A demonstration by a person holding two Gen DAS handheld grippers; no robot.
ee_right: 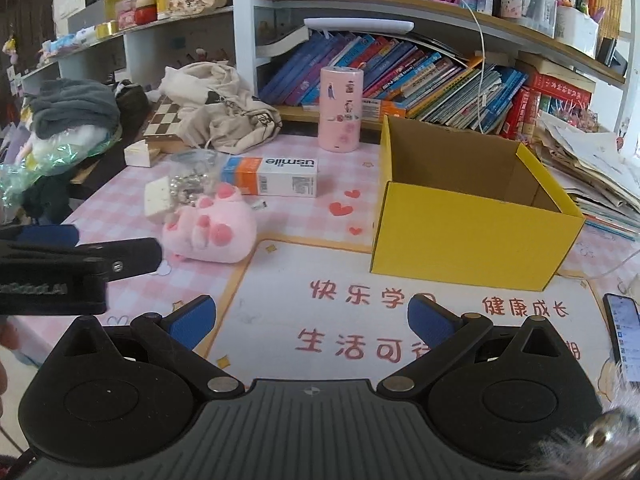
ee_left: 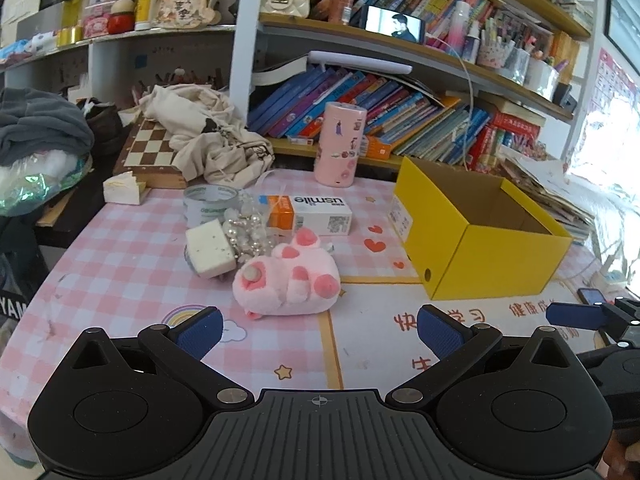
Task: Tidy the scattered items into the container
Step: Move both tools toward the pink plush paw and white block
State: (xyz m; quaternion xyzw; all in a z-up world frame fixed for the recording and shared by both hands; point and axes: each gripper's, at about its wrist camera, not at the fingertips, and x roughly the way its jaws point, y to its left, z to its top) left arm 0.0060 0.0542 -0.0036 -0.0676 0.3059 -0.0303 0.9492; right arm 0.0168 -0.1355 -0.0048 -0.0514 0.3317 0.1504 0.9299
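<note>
On the pink checked tablecloth (ee_left: 120,248) we see a yellow box (ee_left: 480,240), its top uncovered and nothing visible inside. Left of the box lies a pink plush paw (ee_left: 288,280), and just beyond the paw sit a white toothpaste carton (ee_left: 316,212), a string of pearls (ee_left: 244,236), a white block (ee_left: 210,248) and a tape roll (ee_left: 210,200), all huddled close together. Behind the box and to its left stands a pink cylinder (ee_left: 340,144), upright. Our left gripper (ee_left: 320,332) hovers before the paw, fingers spread wide, holding nothing. Our right gripper (ee_right: 312,320) faces the box, fingers likewise spread. A phone (ee_right: 624,336) lies right of the box.
</note>
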